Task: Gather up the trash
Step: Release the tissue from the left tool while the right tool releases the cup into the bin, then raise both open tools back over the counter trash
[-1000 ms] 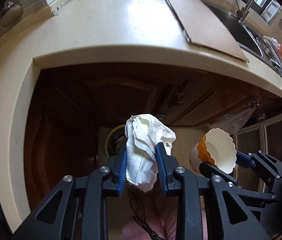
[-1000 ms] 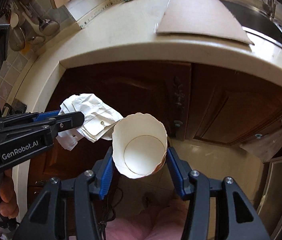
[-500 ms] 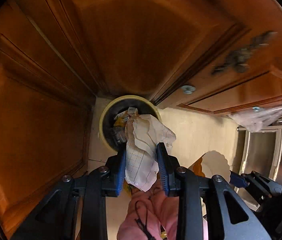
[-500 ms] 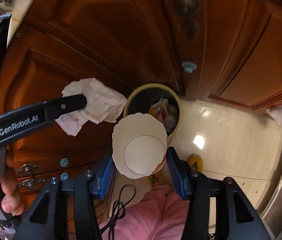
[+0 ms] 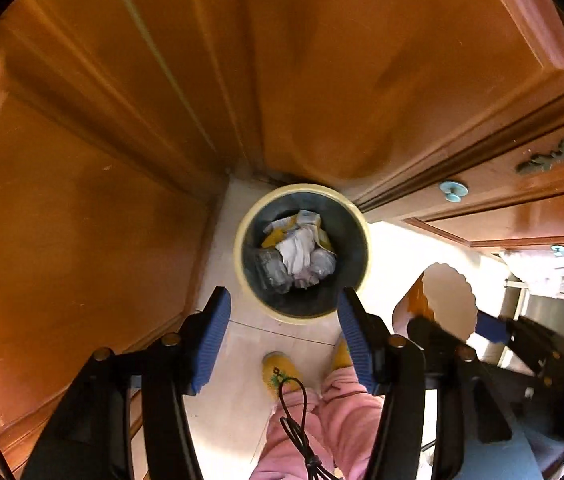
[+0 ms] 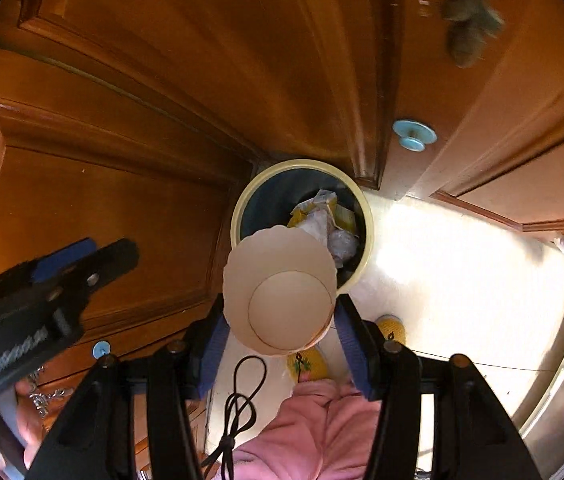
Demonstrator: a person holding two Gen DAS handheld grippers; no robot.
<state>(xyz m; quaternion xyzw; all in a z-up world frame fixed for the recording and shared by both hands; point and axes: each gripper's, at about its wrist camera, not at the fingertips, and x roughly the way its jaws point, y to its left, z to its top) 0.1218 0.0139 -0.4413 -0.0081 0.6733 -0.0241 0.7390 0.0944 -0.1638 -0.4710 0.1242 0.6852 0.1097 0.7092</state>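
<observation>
Paper went in the bin, cup was next

The left gripper (image 5: 282, 312) had just been opening; nothing was between its blue pads, and the crumpled paper (image 5: 297, 254) lay in the trash bin (image 5: 242, 264) below. The right gripper (image 6: 280, 320) was opening a little, but the paper cup (image 6: 278, 292) sat between its pads, over the bin's near edge.

black tongs (image 5: 282, 332) w/ blue pads (image 5: 210, 340), pink trousers (image 5: 321, 432), yellow slippers (image 5: 280, 370).
</observation>
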